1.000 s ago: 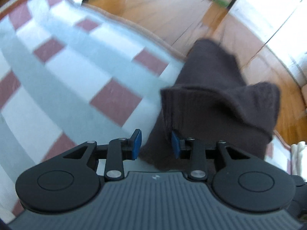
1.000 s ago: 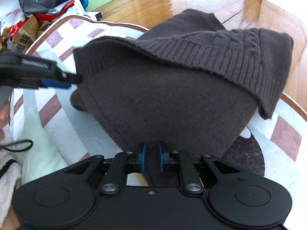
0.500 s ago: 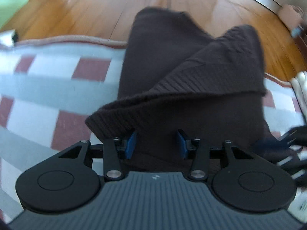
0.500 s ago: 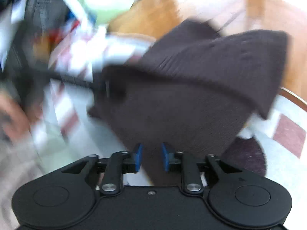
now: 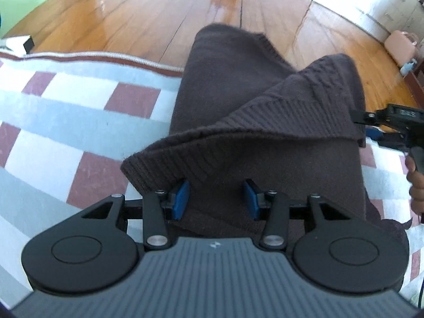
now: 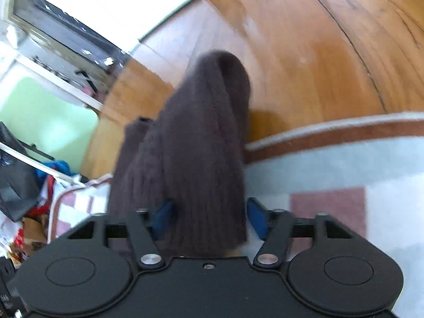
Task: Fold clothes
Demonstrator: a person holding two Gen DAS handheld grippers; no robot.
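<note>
Right tool [image 6: 209,218] has swung to the brown sweater's [image 5: 265,122] far side, jaws just closing around its hem; left tool [image 5: 216,198] stands apart astride the fabric—fold being set up.

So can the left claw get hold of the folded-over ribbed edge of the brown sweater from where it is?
Probably yes. The left claw stands open with the sweater between its pads, and the ribbed edge lies just ahead with nothing over it.

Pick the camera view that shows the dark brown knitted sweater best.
The left wrist view: the dark brown knitted sweater shows sharply, with its ribbed hem folded over on the checked blanket. The right wrist view shows only a blurred, narrow bunch of it.
</note>
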